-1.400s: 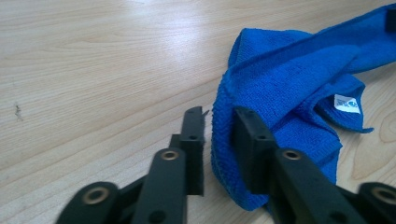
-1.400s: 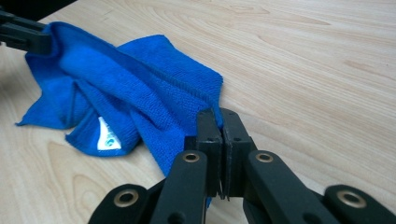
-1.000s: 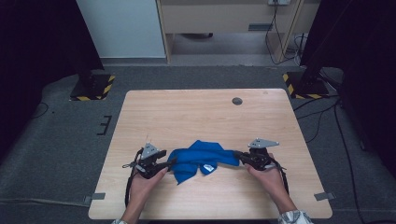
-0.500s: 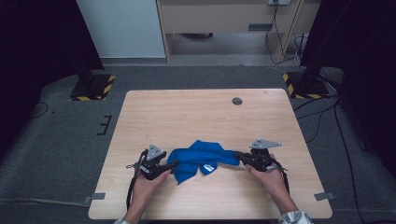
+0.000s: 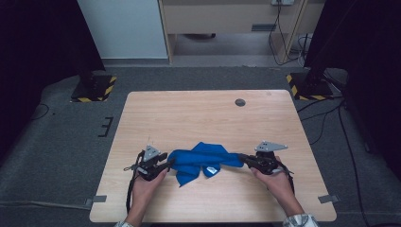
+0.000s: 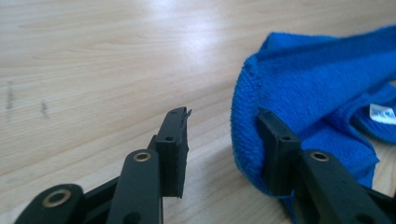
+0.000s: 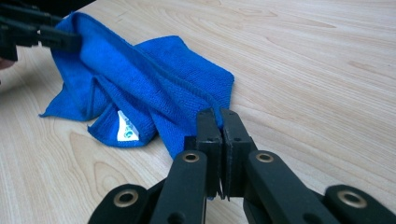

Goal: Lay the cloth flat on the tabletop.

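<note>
Blue cloth (image 5: 201, 161) lies crumpled on tabletop (image 5: 189, 113), between both tools. Soft, light, limp; will sag and bunch. Right tool (image 7: 220, 122) clamped on corner hem. Left tool (image 6: 223, 140) has just been closing, jaws apart; edge probably not yet pinched. Best hold: opposite hemmed corner.

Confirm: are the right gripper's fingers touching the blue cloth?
Touching. The right gripper view shows the right gripper shut on an edge of the blue cloth.

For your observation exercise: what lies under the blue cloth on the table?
Under the blue cloth only the wooden table shows around it. Its white label lies on top; anything beneath its folds is covered.
</note>
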Tool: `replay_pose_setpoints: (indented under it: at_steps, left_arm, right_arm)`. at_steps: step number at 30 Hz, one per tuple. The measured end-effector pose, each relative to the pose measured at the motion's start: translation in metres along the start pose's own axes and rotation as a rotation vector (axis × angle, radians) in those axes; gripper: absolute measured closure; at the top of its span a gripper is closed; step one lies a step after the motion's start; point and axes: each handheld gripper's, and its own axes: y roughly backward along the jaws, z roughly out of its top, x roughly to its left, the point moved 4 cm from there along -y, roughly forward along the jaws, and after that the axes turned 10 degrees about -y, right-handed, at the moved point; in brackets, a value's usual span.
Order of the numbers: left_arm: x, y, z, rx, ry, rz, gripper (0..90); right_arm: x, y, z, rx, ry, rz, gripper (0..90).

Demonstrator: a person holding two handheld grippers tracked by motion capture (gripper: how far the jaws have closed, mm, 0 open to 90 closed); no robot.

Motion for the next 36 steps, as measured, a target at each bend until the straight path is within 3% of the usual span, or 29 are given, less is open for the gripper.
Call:
replay_pose_setpoints:
  at_steps: [8, 10, 16, 21, 24, 26, 31, 36]
  left_arm:
    - [0.008, 0.009, 0.004, -0.069, 0.054, 0.023, 55.5]
    - [0.010, 0.010, 0.005, -0.084, 0.071, 0.010, 55.8]
    - [0.007, 0.007, 0.004, -0.068, 0.056, -0.014, 58.4]
    - [0.003, 0.004, 0.006, -0.066, 0.040, -0.006, 45.4]
    - [-0.001, 0.001, 0.007, -0.072, 0.029, -0.025, 36.4]
    - [-0.003, -0.002, 0.007, -0.063, 0.016, -0.027, 36.1]
    - [-0.001, -0.007, 0.008, -0.040, -0.012, -0.030, 49.9]
    - [0.000, -0.007, 0.008, -0.029, -0.042, -0.030, 75.0]
  right_arm:
    - [-0.001, 0.000, 0.001, 0.000, 0.010, -0.017, 88.2]
    - [-0.002, 0.001, 0.001, 0.002, 0.012, -0.023, 88.3]
    - [-0.001, 0.001, 0.001, 0.000, 0.016, -0.022, 88.2]
    - [0.000, 0.001, 0.001, 0.004, 0.019, -0.020, 88.2]
    - [0.000, 0.001, 0.001, 0.002, 0.016, -0.021, 88.2]
    - [0.001, 0.001, 0.002, 0.003, 0.018, -0.022, 88.2]
    - [0.000, 0.002, 0.002, 0.000, 0.020, -0.023, 88.2]
    - [0.000, 0.004, 0.004, -0.012, 0.020, -0.025, 88.3]
